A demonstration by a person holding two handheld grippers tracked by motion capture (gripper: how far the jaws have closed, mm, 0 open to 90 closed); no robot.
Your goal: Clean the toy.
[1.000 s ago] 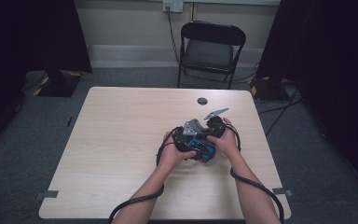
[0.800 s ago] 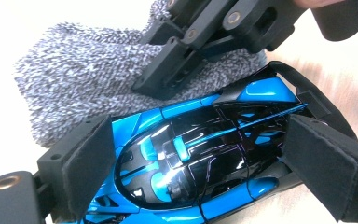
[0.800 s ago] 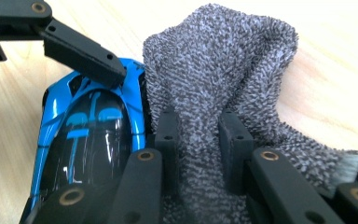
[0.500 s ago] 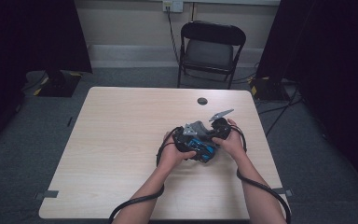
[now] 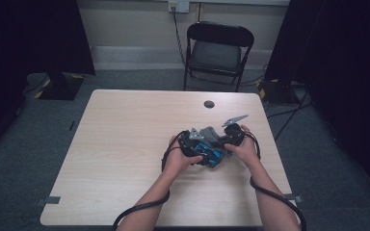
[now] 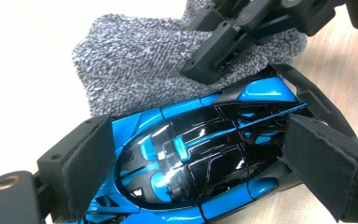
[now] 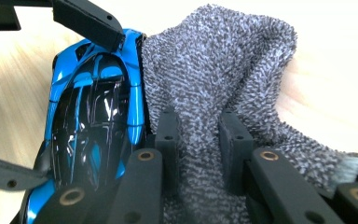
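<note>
Pale wood tabletop (image 5: pixel 125 144) lies under everything, and on it, near my edge toward the right, sits the car (image 6: pixel 200 163), a glossy blue and black toy lying flat on its wheels as far as I can tell. My left gripper (image 6: pixel 205 177) clamps the car across its body, one felt pad (image 6: pixel 86 168) against each flank, so it cannot roll or skid while it is being rubbed. Against the car's far side lies the cloth (image 7: pixel 214 70), a grey nubby rag bunched into a fold. My right gripper (image 7: pixel 198 149) has its jaws drawn narrow on a pinch of that cloth, the rest draped loose over the car's edge and onto the wood; held that way, I judge, the free part can be dragged across the shiny roof to wipe it. In the high view both hands (image 5: pixel 243 149) meet over the toy, cables trailing back toward me. Beyond them a small dark disc (image 5: pixel 209 104) rests near the table's far edge, well apart from the work, and a black folding chair (image 5: pixel 219 48) stands behind. No box, tray or bowl is anywhere on the table
</note>
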